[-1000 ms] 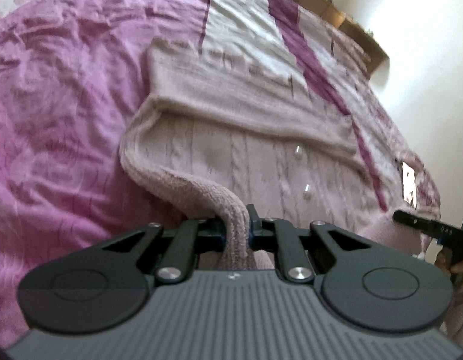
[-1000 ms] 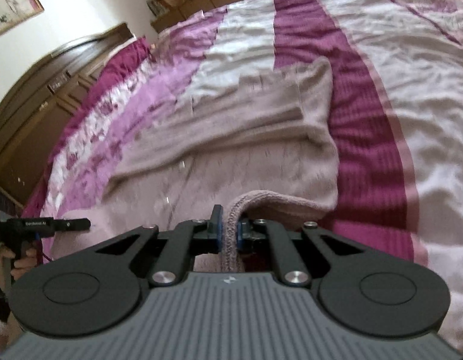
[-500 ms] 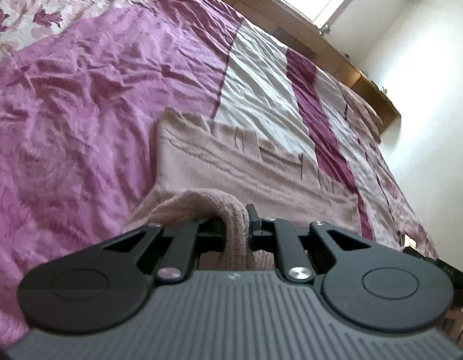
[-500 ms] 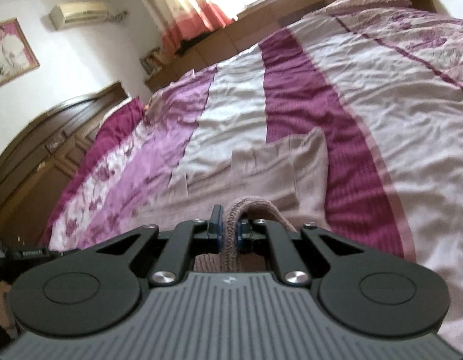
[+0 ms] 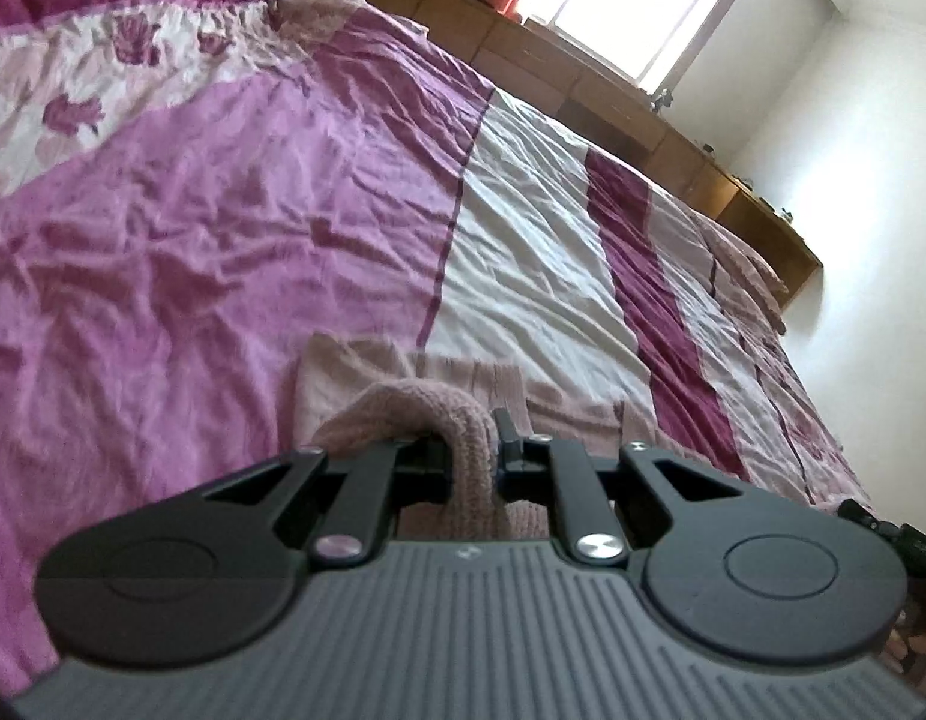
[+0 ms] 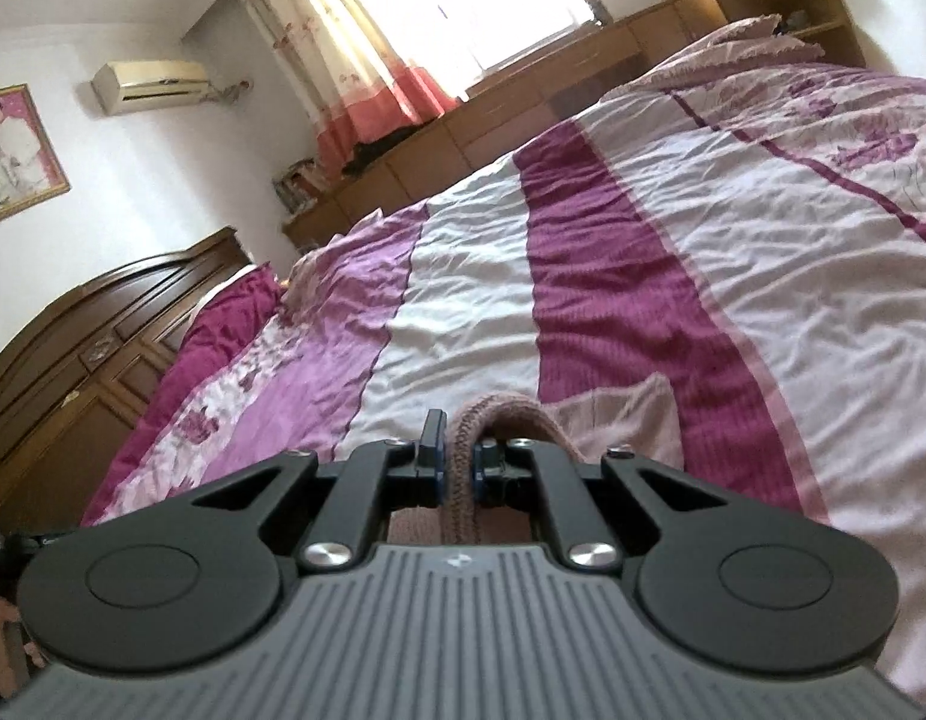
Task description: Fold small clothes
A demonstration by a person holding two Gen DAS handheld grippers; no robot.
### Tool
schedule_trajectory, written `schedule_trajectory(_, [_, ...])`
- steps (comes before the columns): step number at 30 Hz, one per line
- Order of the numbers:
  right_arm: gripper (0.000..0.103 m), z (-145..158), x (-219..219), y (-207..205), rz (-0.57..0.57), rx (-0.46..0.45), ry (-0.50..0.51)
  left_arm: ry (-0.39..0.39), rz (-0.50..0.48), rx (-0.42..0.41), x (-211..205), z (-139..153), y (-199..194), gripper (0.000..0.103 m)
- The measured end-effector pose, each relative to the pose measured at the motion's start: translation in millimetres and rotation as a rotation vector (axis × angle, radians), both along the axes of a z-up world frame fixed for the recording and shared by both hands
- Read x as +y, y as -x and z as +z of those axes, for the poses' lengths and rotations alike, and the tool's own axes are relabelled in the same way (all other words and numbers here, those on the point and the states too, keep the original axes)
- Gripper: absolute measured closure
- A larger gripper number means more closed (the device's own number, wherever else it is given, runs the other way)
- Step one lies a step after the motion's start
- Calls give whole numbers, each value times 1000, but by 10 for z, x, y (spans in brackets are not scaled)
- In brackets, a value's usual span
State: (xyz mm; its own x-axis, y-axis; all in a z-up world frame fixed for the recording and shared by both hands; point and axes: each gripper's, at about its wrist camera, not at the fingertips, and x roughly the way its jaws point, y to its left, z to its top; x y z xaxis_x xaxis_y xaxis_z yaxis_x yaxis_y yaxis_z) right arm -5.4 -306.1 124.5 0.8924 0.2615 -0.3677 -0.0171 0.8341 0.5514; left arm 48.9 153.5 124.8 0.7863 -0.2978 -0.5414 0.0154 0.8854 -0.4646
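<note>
Left gripper [image 5: 472, 450] and right gripper [image 6: 459, 462] each clamped on the pink knit sweater's [image 5: 366, 372] near hem above the bed [image 5: 222, 210]; thin pinch may slip, dropping one corner and skewing the fold.

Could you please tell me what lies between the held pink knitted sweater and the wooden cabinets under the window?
Only bare striped bedspread, in both wrist views, between sweater and cabinets.

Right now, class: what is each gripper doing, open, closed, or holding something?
Left gripper: closed, its fingers pinching a fold of the pink knitted sweater.
Right gripper: closed, pinching the ribbed edge of that sweater.
</note>
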Motion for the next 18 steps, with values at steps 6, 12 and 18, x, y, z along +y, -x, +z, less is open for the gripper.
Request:
schedule_trajectory(6, [95,-210,-40,-371,-65,40,12,-97,2,14,-140,-188,-384,89])
schedule_trajectory(12, [94,-740,-44,-610,-114,162,75,-238,-17,70,-311,-639,-647,89])
schedule_trajectory(18, [93,-1118,-110,-665,-132,243,88,-233,-16,100,-237,-924,-744,87])
